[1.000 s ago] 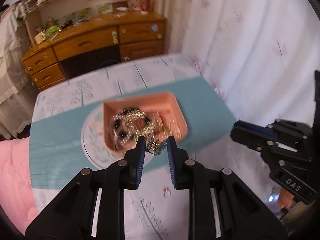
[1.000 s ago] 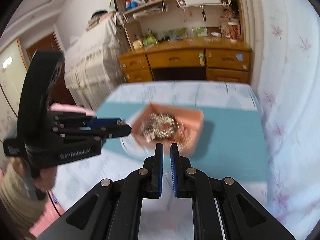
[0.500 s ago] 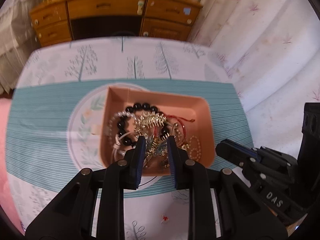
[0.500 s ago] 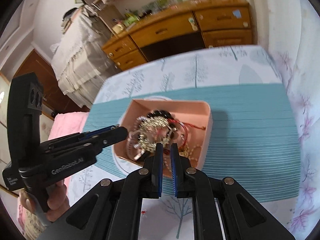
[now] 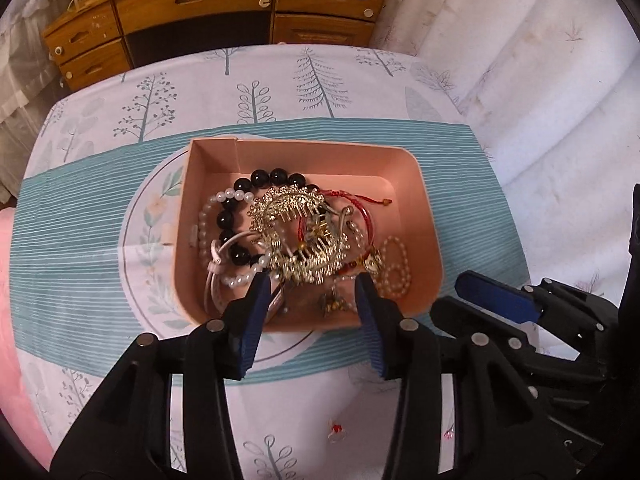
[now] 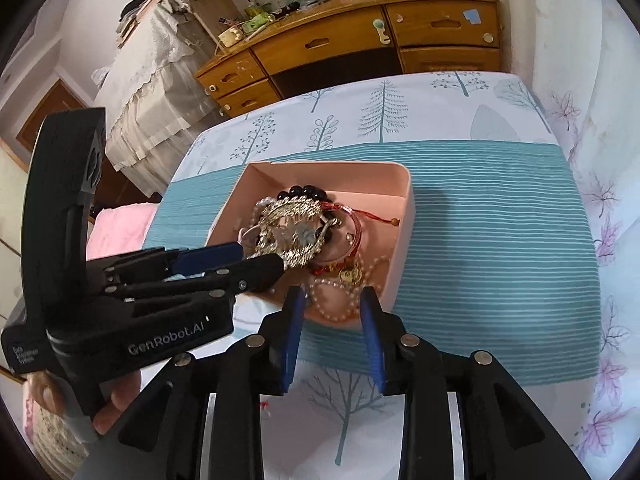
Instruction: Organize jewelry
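A pink tray [image 5: 424,216] [image 6: 404,216] sits on a teal striped mat. It holds a tangle of jewelry: a black bead bracelet [image 5: 276,178], gold hair combs [image 5: 296,208] [image 6: 288,224], a red cord bracelet [image 5: 360,200], pearl strands [image 5: 394,264] [image 6: 340,300]. A small dark earring [image 5: 332,300] lies on the tray floor near its front wall. My left gripper [image 5: 312,292] is open and empty over the tray's near edge. My right gripper [image 6: 330,304] is open and empty at the tray's near right corner, over the pearls.
The table wears a white cloth with tree prints [image 5: 320,80]. A wooden desk with drawers [image 5: 224,4] stands behind it. A white curtain [image 5: 520,60] hangs to the right. A pink cushion [image 6: 116,228] lies at the left.
My left gripper held a small earring, moved over the tray, then opened; the earring now lies in the tray. My right gripper has opened too and come closer to the tray.
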